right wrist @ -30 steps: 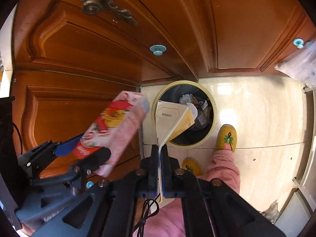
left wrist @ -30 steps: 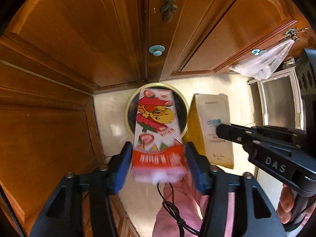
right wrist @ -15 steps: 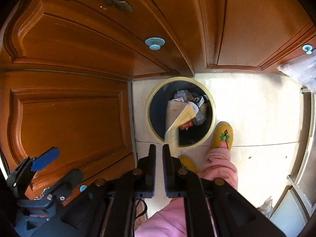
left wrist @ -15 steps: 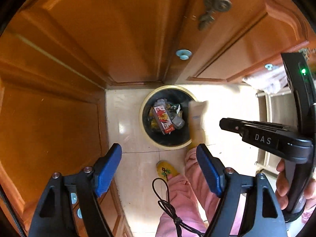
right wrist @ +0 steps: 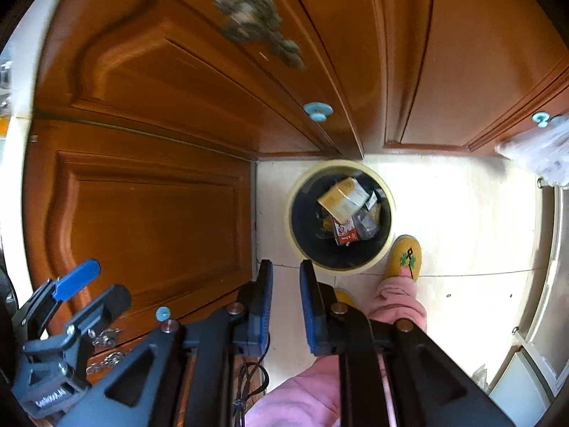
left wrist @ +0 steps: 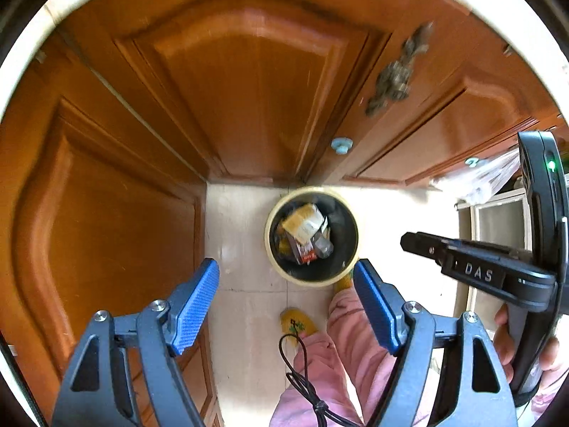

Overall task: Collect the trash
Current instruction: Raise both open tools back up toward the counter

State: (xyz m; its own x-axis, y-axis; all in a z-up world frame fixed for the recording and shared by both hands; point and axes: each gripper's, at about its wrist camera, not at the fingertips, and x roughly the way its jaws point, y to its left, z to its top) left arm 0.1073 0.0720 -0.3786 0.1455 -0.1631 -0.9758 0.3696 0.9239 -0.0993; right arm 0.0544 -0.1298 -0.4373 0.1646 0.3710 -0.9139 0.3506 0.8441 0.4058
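Orange-brown wooden cabinet doors (left wrist: 256, 99) with raised panels fill the upper part of both wrist views, one bearing a blurred ornate metal handle (right wrist: 249, 17) and small pale-blue round knobs (right wrist: 317, 111). Below them lies a glossy cream tiled floor (right wrist: 462, 220). On it, close to the foot of the doors, stands a round dark bin with a cream rim (left wrist: 270, 249). Inside the bin lie the pieces of trash: a cream-and-yellow cardboard box (right wrist: 343, 197) on top, a red-and-white printed carton (right wrist: 344, 233) partly under it, and other scraps too small to make out. A person's legs in pink trousers (left wrist: 341, 348) and yellow embroidered slippers (right wrist: 404, 254) stand just beside the bin.

The left hand-held gripper (left wrist: 286, 306), with blue ribbed pads (left wrist: 195, 302), stands wide apart above the floor and holds nothing. The right hand-held gripper (right wrist: 286, 302) shows a narrow gap between its pads; its jaws have just been opening, and nothing is between them. A hand (left wrist: 526, 348) grips its black handle at the right edge of the left wrist view.
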